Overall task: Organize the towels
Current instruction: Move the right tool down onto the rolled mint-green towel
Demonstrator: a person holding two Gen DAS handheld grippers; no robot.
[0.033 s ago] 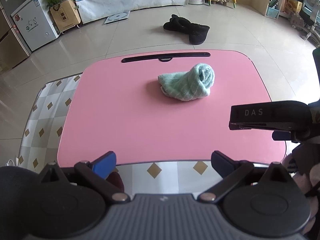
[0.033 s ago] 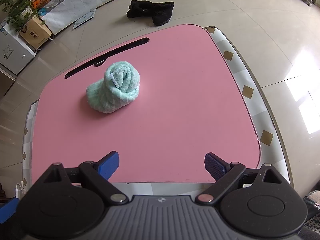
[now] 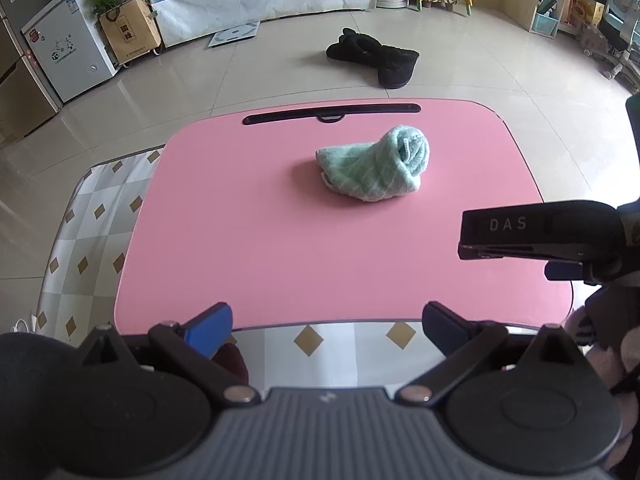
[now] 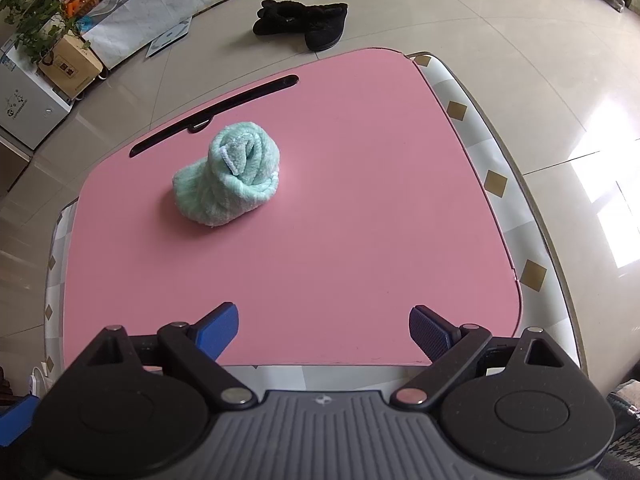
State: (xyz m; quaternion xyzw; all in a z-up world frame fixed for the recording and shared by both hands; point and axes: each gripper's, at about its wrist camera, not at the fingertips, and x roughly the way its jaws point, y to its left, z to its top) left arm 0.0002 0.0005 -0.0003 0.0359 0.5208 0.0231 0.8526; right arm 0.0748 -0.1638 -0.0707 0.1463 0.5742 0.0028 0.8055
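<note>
A mint-green towel (image 3: 376, 164) lies loosely rolled on the pink tabletop (image 3: 260, 260), past its middle and near the far edge. The right wrist view shows the same towel (image 4: 228, 180) left of centre on the tabletop (image 4: 360, 220), its rolled end up. My left gripper (image 3: 326, 326) hovers open over the near edge with nothing between its blue pads. My right gripper (image 4: 323, 330) is also open and empty at the near edge, well short of the towel. Its black housing marked DAS (image 3: 536, 232) juts in at the right of the left wrist view.
A dark slot (image 3: 332, 112) runs along the tabletop's far edge. The pink top rests on a checkered surface (image 3: 92, 216) that shows at left and front. Black boots (image 3: 376, 58), a white freezer (image 3: 68, 60) and a cardboard box (image 3: 128, 36) stand on the tiled floor beyond.
</note>
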